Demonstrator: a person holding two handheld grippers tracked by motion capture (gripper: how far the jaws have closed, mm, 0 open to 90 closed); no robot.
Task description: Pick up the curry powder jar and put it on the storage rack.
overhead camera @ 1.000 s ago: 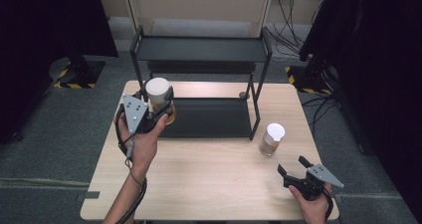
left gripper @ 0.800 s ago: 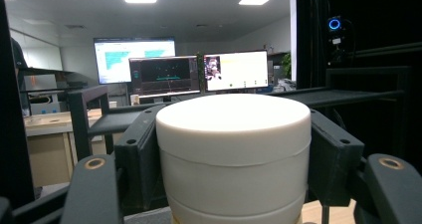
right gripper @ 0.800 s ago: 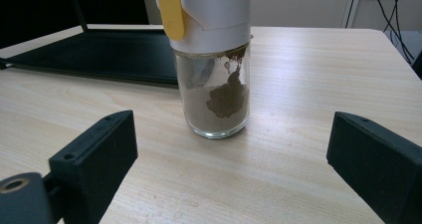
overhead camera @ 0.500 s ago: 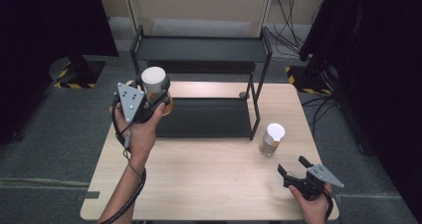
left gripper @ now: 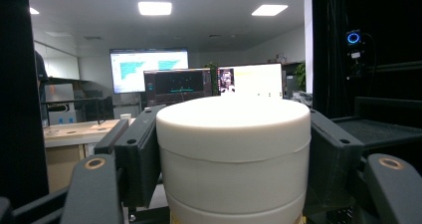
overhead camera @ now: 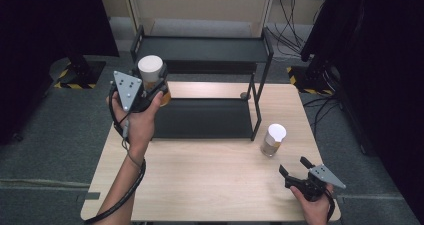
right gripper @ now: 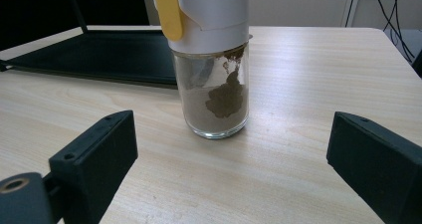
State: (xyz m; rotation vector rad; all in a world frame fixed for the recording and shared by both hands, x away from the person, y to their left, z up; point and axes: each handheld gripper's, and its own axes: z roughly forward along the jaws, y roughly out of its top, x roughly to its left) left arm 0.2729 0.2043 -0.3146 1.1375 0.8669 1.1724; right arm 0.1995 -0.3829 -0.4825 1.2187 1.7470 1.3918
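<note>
My left gripper (overhead camera: 152, 87) is shut on a white-lidded jar (overhead camera: 151, 71), lifted at the left end of the black two-level shelf (overhead camera: 200, 50). In the left gripper view the jar's white lid (left gripper: 233, 149) sits squeezed between both black jaws. A second jar (overhead camera: 273, 139) with a white cap and brown powder stands on the wooden table (overhead camera: 210, 175) to the right of the shelf. It stands upright a short way ahead of my right gripper (right gripper: 234, 169), whose jaws are wide apart and hold nothing. My right gripper (overhead camera: 295, 167) rests near the table's front right corner.
The shelf's lower black tray (overhead camera: 205, 117) lies on the table, its top level (overhead camera: 200, 50) behind and above it. A shelf post (overhead camera: 259, 110) stands just left of the second jar. Cables (overhead camera: 290, 15) run over the floor behind the shelf.
My left hand has lifted the white-lidded jar up and slightly left, off the shelf's lower tray end. The right gripper and the second jar have stayed where they were.
</note>
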